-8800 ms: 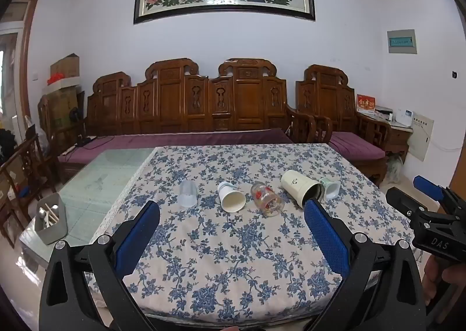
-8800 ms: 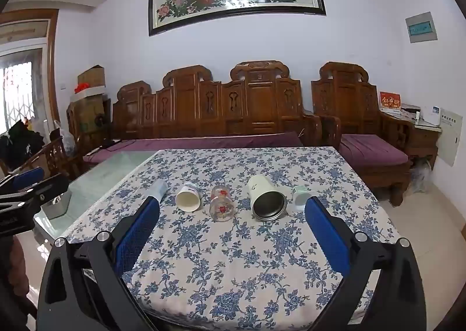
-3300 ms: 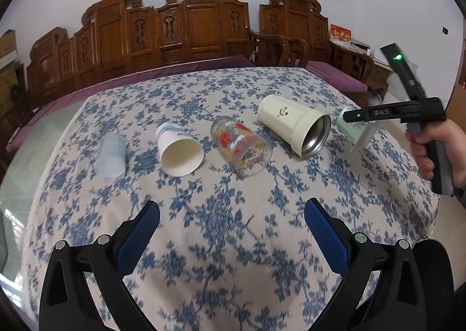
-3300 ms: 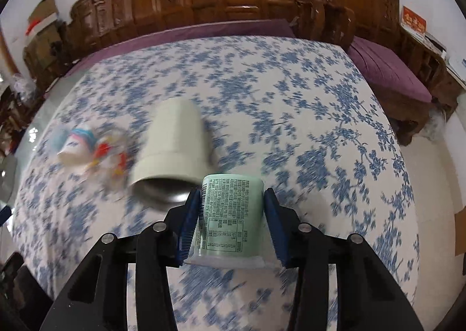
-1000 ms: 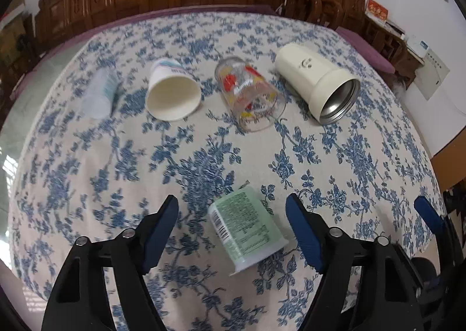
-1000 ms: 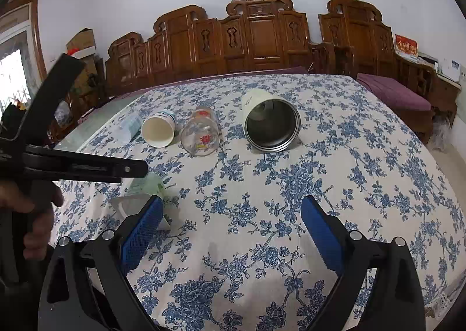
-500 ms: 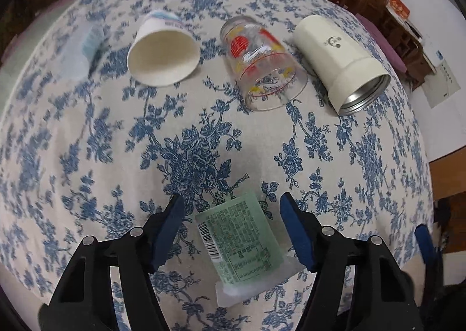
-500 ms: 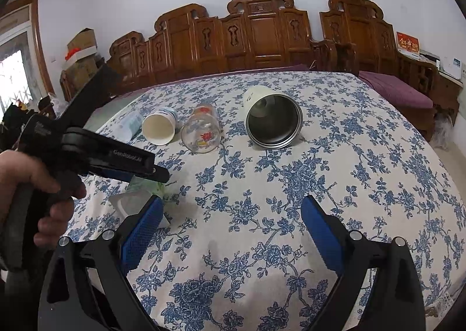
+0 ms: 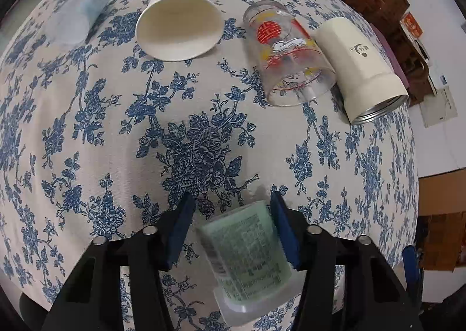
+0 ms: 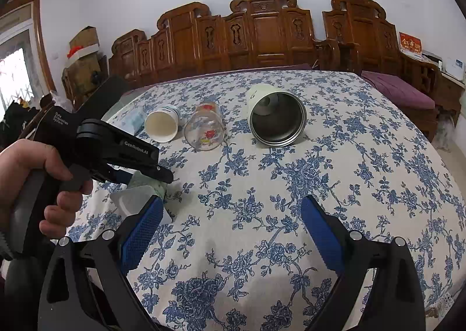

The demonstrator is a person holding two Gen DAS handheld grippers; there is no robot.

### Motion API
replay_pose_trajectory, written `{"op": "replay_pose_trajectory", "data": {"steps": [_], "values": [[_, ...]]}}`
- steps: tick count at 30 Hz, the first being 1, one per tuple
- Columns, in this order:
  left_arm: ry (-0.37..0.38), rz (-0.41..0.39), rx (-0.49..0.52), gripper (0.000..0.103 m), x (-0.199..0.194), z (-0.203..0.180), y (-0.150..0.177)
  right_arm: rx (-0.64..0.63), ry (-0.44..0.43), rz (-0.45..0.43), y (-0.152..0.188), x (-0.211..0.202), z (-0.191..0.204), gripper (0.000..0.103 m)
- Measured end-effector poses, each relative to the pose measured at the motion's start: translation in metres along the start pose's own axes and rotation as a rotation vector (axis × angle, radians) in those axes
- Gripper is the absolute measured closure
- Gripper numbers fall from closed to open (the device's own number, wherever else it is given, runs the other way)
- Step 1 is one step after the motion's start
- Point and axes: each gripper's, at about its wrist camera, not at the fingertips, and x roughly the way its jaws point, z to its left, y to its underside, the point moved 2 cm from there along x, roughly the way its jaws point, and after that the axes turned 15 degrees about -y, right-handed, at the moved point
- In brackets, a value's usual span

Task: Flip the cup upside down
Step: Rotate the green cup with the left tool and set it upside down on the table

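Pale green, with printed label text, the cup (image 9: 247,246) lies on its side on the floral tablecloth (image 9: 116,127), its flanged rim pointing back toward your left gripper (image 9: 231,232). That gripper's blue pads (image 9: 177,232) bracket the cup: the right-hand pad sits against its side, while a strip of cloth shows between the left-hand pad and the cup, so the jaws are narrowed around it but not clamped on both sides. Taking the green cup as your landmark, four other vessels lie on their sides in a row well beyond it: a frosted plastic cup (image 9: 77,12) far to the left, a white paper cup (image 9: 179,28) next, a clear glass (image 9: 288,54) with red and yellow print, and a cream steel-lined tumbler (image 9: 362,69) just beside the glass on the far right. From your right wrist view, your left hand (image 10: 32,179) holds the left gripper's handle, and the green cup (image 10: 145,185) shows only partly beneath its black finger. Your right gripper (image 10: 230,223) hovers to the right of the cup, jaws spread wide over bare cloth, holding nothing.
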Motion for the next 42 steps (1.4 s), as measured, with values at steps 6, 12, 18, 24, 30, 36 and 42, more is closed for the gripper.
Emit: {"op": "replay_pose_trajectory", "data": {"steps": [6,12,18,24,30,36,42], "values": [[-0.009,-0.074,0.028,0.057,-0.021,-0.001,-0.005,0.004,-0.003,0.002,0.001,0.002,0.001,0.007],[-0.068,-0.242,0.116,0.057,-0.052,-0.016,-0.005,0.008,-0.007,0.005,0.002,0.002,-0.001,0.007],[-0.179,-0.402,0.197,0.057,-0.059,-0.027,-0.007,0.012,-0.005,0.011,0.002,0.004,-0.002,0.007],[-0.266,-0.487,0.255,0.057,-0.043,-0.035,-0.014,0.009,0.0,0.015,0.004,0.003,-0.002,0.007],[-0.299,-0.526,0.3,0.057,-0.038,-0.04,-0.001,0.02,0.0,0.009,0.003,0.002,-0.004,0.007],[-0.304,-0.554,0.336,0.066,-0.043,-0.043,0.017,0.018,0.001,0.008,0.003,0.003,-0.003,0.007],[-0.313,-0.589,0.39,0.082,-0.052,-0.05,0.037,0.018,0.004,0.009,0.003,0.002,-0.003,0.007]]}}
